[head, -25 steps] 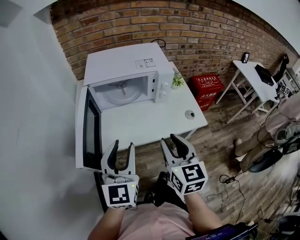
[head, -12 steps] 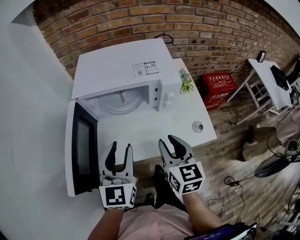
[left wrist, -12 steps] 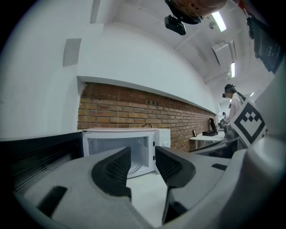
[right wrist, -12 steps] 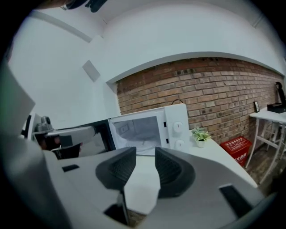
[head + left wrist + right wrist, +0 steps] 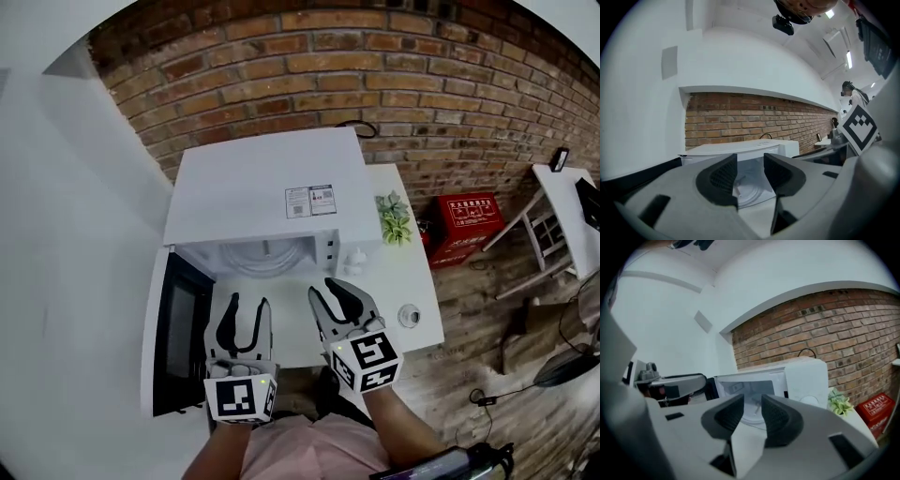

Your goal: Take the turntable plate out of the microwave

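Pale round turntable plate [image 5: 267, 255] lies inside open white microwave [image 5: 253, 187], ahead of empty left gripper [image 5: 247, 305], jaws opening, and right gripper [image 5: 330, 291], jaws closing.

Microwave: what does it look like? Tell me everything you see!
The microwave is a white box standing upright on a white table against the brick wall. A small label is stuck on its top. Its door, with a dark window, hangs wide open to the left. Inside lies the round turntable plate, clear like glass. White knobs sit on its front right. A little plant stands beside it.
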The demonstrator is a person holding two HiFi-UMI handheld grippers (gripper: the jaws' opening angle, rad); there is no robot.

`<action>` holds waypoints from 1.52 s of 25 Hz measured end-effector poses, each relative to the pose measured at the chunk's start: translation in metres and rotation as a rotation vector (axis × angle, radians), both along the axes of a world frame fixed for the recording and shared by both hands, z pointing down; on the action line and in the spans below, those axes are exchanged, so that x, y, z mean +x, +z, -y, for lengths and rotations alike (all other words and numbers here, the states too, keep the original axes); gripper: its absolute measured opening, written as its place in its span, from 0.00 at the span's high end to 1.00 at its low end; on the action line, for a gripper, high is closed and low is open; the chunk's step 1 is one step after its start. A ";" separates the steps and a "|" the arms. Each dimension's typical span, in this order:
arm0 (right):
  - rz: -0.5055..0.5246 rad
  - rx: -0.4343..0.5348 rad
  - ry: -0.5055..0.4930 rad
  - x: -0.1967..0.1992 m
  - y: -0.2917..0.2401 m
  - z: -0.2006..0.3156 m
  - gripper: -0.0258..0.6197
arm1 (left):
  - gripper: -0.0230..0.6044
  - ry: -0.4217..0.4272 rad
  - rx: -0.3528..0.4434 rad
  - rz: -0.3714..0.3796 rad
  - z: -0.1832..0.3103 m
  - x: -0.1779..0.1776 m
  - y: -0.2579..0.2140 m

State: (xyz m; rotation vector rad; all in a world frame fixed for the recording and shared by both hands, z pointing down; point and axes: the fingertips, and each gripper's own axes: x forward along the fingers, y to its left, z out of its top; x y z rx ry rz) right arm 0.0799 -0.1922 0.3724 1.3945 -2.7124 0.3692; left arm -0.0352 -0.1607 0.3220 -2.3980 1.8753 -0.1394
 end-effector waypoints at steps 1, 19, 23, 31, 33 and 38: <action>0.002 0.008 -0.025 -0.003 -0.003 0.005 0.77 | 0.67 -0.012 0.008 0.005 0.003 0.000 -0.004; -0.040 0.017 -0.156 -0.059 -0.006 0.044 0.80 | 0.68 -0.139 -0.041 -0.047 0.025 -0.042 0.009; -0.052 -0.014 -0.144 -0.070 0.005 0.060 0.80 | 0.69 -0.137 -0.075 -0.060 0.039 -0.052 0.023; -0.073 -0.146 -0.094 -0.082 0.060 0.082 0.80 | 0.69 -0.103 -0.159 -0.072 0.055 -0.068 0.067; -0.082 -0.203 -0.075 -0.080 0.079 0.078 0.80 | 0.70 -0.091 -0.203 -0.088 0.055 -0.067 0.079; -0.081 -0.313 -0.058 -0.079 0.124 0.071 0.80 | 0.70 -0.073 -0.258 -0.087 0.058 -0.064 0.106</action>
